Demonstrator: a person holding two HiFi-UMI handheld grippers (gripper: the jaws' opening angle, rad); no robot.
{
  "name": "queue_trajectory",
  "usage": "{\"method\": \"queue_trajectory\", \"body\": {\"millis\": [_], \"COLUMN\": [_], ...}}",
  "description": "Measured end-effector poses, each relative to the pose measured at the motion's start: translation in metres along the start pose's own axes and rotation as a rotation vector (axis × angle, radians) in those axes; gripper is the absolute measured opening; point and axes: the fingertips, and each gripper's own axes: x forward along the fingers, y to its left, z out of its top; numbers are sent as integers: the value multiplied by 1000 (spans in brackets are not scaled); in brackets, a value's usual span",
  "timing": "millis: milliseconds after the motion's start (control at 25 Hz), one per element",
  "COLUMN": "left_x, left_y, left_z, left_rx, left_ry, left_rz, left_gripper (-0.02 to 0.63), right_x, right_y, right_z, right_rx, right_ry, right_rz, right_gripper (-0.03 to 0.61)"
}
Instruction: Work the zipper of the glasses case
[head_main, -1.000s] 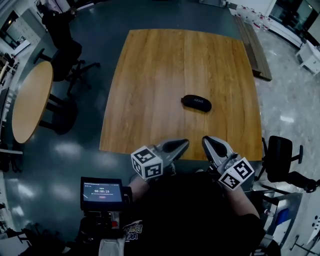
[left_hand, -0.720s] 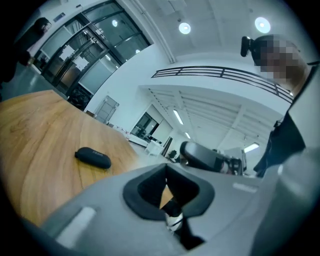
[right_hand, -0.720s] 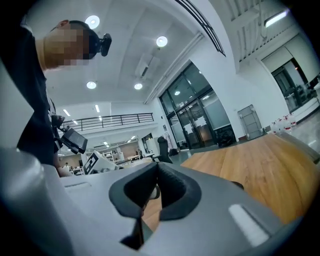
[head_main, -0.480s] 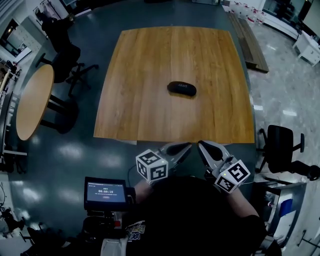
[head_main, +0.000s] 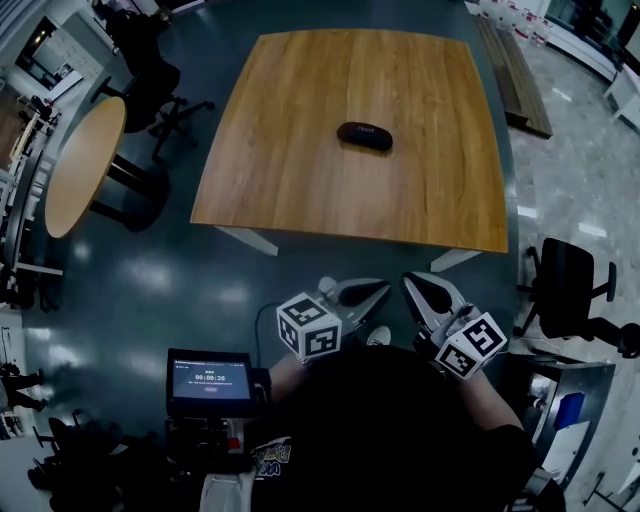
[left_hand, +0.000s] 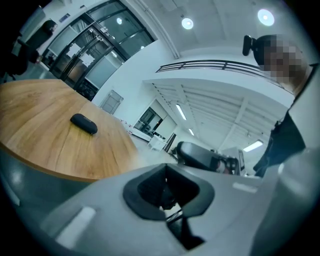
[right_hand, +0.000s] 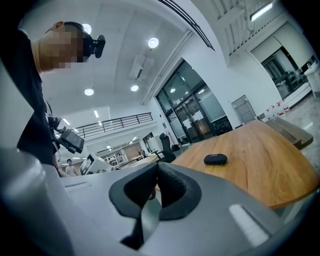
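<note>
Closest to us, at the bottom of the head view, is the person's dark torso (head_main: 390, 430), with a small lit screen (head_main: 208, 381) just to its left. Ahead of the torso we find both grippers held side by side over the dark floor (head_main: 200, 290), short of the bench.

The left gripper (head_main: 378, 290) carries its marker cube (head_main: 309, 326) at the rear. In its own view the fingers (left_hand: 142, 195) are pressed together with nothing between them. The right gripper (head_main: 410, 283) is likewise closed. In its view we see the ribbed fingers meeting along a seam, gripping nothing. The two tips lean toward each other without touching. Off to the right, about level with them, stands a dark office chair (head_main: 565, 290).

Beyond the grippers the wooden bench (head_main: 300, 180) begins, its near edge well apart from both tips. The glasses case (head_main: 364, 136), a dark oval, lies flat on the wood, in the far half and near the middle of the bench's width, well apart from both grippers. We cannot make out its zipper at this size. In both gripper views it shows as a small dark shape on the bench, far past the fingers.

Farther left we see a round table (head_main: 85, 165), and behind it another dark chair (head_main: 150, 90).
</note>
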Motion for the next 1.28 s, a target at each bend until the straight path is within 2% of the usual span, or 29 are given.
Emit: {"method": "queue_trajectory", "body": {"millis": [440,760,1000,1280], "left_x": [-2,5,5,-10], "left_y": [-13,-20,-17,-29], "left_z": [-5,-5,-6,13], "left_rx": [58,71,61,75], "left_ry": [18,18,10,3], "left_rz": [18,-33,-28,-34], "left_gripper": [3,2,2,2], "right_x": [-16,-24,-23,-14], "right_y": [5,-1,0,20], "right_z": [6,9,8,25], "right_rx": [-3,-14,-15,-10], "right_ry": [-47,-57,-53,-54], "right_rz": [-6,-48,-43,-31], "right_gripper": [6,6,6,6]}}
